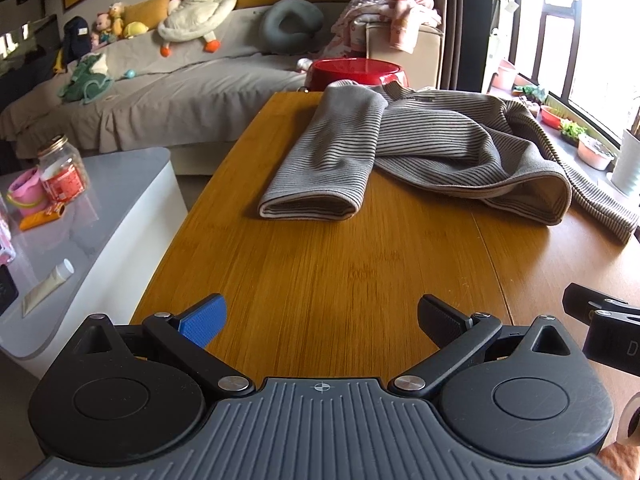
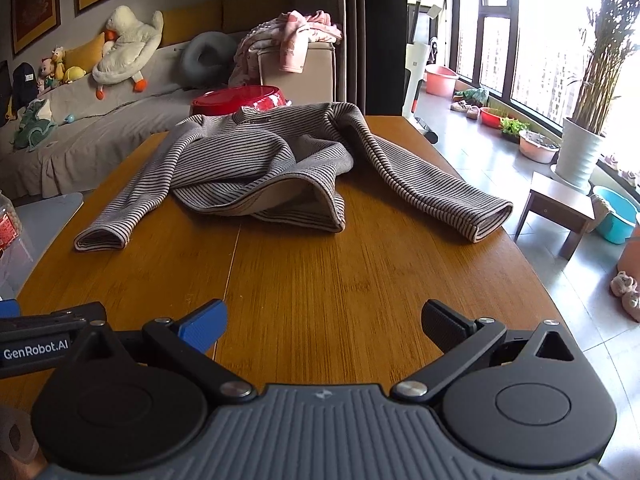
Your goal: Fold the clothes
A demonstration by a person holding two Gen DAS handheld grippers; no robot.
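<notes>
a striped sweater point(image 2: 256, 160) lies crumpled on a wooden table point(image 2: 340, 280), sleeves spread. the right gripper point(image 2: 322, 326) hovers near, fingers wide apart, empty.

You have a wooden table point(image 2: 320, 280) in front of you, its top a warm brown with a seam running lengthwise. On it lies a rumpled striped sweater point(image 2: 256, 168), sleeves spread to either side.

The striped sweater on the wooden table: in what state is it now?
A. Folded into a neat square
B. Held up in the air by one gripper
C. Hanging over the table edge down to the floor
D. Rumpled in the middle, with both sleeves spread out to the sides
D: the striped sweater lies bunched on the table with a sleeve stretched toward each side, and both the left gripper and the right gripper are open and empty.
</notes>
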